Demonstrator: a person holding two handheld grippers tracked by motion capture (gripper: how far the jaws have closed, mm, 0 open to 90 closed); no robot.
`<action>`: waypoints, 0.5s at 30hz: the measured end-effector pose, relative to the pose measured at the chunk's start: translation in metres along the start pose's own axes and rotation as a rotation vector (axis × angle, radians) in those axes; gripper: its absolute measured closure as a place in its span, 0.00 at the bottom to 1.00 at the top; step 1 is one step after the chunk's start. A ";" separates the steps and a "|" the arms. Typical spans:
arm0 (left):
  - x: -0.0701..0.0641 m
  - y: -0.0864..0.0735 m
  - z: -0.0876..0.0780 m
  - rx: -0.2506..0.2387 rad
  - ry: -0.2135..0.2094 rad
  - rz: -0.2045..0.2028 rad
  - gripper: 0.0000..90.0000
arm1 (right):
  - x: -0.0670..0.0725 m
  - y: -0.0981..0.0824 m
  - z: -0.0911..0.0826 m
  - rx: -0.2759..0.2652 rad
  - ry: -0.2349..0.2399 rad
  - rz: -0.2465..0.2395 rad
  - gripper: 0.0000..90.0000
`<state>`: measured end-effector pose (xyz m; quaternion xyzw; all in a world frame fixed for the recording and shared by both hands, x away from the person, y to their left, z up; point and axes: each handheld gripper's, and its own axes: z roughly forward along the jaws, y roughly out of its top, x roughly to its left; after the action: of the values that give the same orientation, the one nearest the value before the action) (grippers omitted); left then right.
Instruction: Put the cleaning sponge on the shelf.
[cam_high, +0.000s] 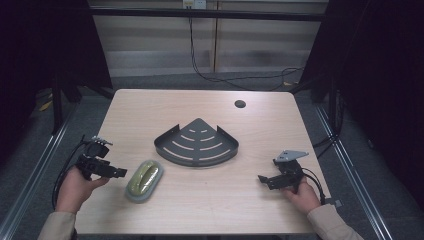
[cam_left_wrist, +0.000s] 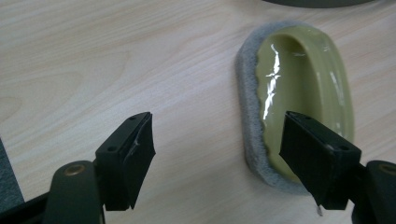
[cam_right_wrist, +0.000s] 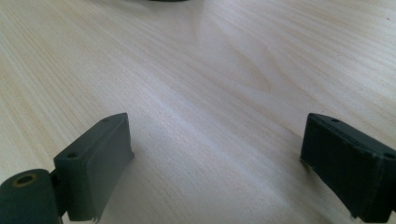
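An olive-green oval scrubber with a grey felt base lies on the wooden table, left of centre near the front. My left gripper hovers just left of it, jaws open with nothing between them. In the left gripper view the scrubber lies glossy side up, partly behind the right-hand jaw, and the left gripper frames bare wood beside it. A dark grey fan-shaped slotted shelf sits mid-table. My right gripper rests low at the front right, open over bare wood.
A round cable hole sits in the table's far right part. Black cables trail across the floor behind the table. Metal frame rails run along both sides. The shelf's edge shows at the top of the left gripper view.
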<state>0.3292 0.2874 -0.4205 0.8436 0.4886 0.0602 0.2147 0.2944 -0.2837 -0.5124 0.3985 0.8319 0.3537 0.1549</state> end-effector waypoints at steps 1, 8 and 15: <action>-0.001 0.002 -0.001 0.005 -0.001 0.000 0.29 | 0.000 0.000 0.000 0.000 0.000 0.000 0.09; -0.010 0.014 -0.008 0.040 -0.028 0.006 0.30 | 0.000 0.000 0.000 0.000 -0.001 0.002 0.09; -0.017 0.022 -0.009 0.085 -0.045 0.012 0.31 | 0.000 0.000 0.000 0.000 -0.003 0.004 0.09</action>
<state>0.3350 0.2665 -0.4014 0.8560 0.4806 0.0216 0.1895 0.2942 -0.2832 -0.5124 0.4007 0.8310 0.3533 0.1554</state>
